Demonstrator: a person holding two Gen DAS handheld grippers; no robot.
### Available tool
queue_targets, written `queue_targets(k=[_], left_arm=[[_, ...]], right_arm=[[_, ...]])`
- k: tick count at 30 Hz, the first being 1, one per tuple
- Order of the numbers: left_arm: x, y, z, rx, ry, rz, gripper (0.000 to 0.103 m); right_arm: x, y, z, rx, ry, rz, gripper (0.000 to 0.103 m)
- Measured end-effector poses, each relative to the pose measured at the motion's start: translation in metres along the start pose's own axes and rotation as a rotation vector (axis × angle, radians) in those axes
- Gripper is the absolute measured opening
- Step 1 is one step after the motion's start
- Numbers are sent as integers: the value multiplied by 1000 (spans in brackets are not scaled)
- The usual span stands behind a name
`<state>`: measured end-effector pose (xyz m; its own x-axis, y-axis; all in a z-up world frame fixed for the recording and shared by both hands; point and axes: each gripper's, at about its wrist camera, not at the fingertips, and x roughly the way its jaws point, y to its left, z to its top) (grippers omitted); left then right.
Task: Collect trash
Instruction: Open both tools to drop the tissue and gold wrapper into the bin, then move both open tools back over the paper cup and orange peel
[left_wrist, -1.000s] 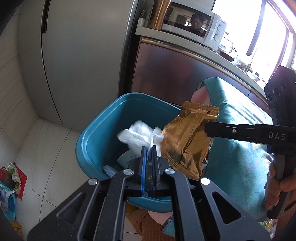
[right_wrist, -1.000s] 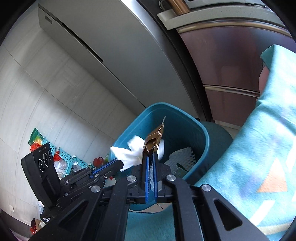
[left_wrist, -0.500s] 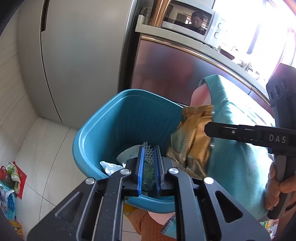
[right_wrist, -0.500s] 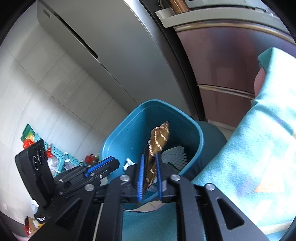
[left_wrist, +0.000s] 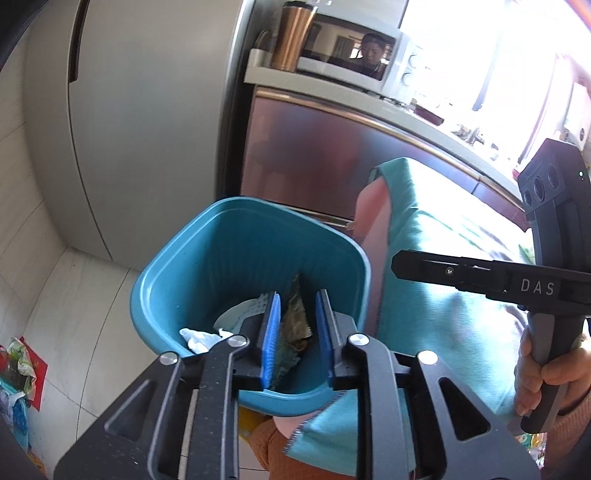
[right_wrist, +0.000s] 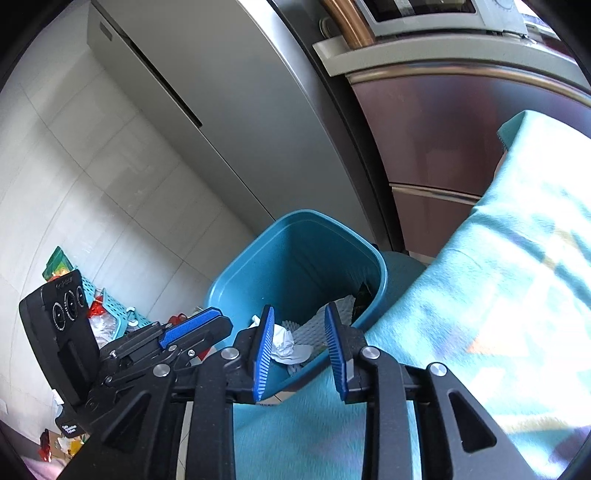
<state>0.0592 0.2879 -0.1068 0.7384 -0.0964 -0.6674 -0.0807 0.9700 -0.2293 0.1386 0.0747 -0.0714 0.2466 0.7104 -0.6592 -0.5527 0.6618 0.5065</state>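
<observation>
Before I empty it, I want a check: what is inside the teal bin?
Inside the bin: crumpled tissue, a gold wrapper and white ridged foam. Whatever lies beneath them is covered.

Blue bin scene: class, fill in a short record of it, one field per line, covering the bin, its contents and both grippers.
bin: blue bin, upright on the floor beside a teal blanket
contents: crumpled white tissue, gold wrapper, pale ridged sheet
left gripper: above the bin, jaws opening, holding nothing
right gripper: above the bin, jaws opening, holding nothing
</observation>
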Motion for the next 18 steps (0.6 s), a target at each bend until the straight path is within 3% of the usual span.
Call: queue_targets(k=[8,18], left_arm=[[-20,-41,2,74,-44,-76,33],[-19,-124,2,202,-37,-208,36]], right_arm=[[-53,-9,-15,-26,-95,-7,31],[-144,-55,-45,50,-257,-110,36]])
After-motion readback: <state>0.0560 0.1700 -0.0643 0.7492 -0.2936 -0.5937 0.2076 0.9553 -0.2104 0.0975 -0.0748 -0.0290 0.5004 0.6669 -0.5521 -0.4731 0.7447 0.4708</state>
